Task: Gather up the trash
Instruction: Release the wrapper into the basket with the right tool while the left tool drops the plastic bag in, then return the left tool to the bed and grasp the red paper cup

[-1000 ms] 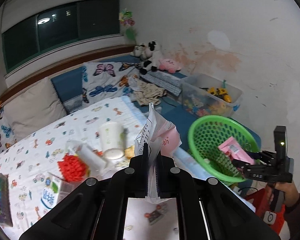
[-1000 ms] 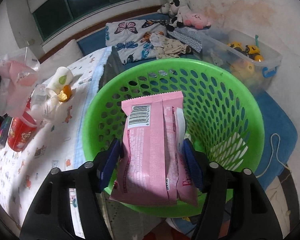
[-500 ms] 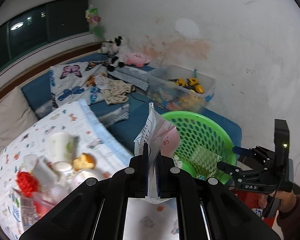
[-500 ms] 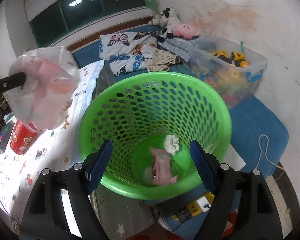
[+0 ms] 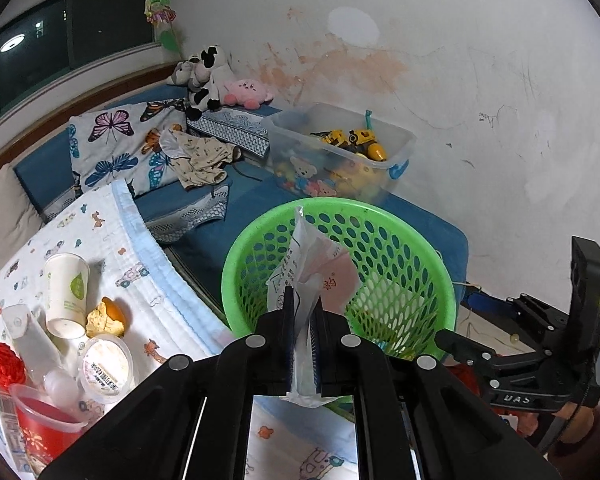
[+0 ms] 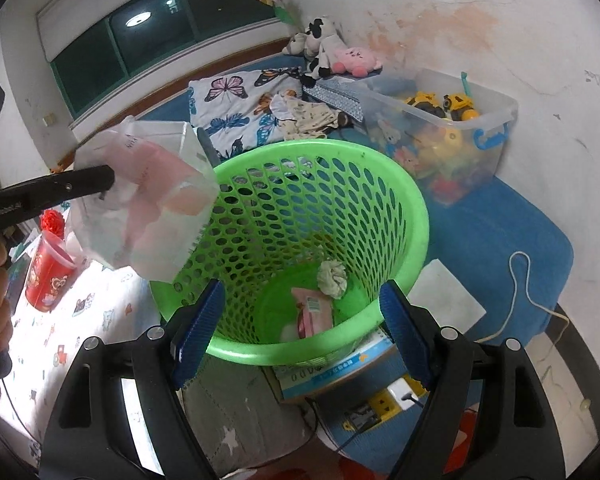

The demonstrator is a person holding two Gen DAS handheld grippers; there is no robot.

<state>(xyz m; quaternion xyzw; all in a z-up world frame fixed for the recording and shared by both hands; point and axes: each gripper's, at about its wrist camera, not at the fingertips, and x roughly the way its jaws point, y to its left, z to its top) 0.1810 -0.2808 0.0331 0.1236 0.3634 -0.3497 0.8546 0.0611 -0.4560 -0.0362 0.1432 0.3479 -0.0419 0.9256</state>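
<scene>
- The left gripper [image 5: 303, 312] pinches a clear plastic bag [image 5: 308, 280] with pink contents, its jaws pressed tight on the film, holding it above the near rim of the green mesh basket [image 5: 400, 248].
- The right gripper [image 6: 300, 320] hangs over the basket [image 6: 414, 216], jaws spread wide with nothing between them.
- A pink snack wrapper [image 6: 314, 312] and a crumpled wad of paper [image 6: 333, 274] lie on the basket's bottom.
- On the patterned bed sheet [image 5: 112, 236] beside the basket lie a paper cup [image 5: 66, 292] on its side, an orange peel [image 5: 108, 316] and a red plastic cup [image 5: 46, 428].
</scene>
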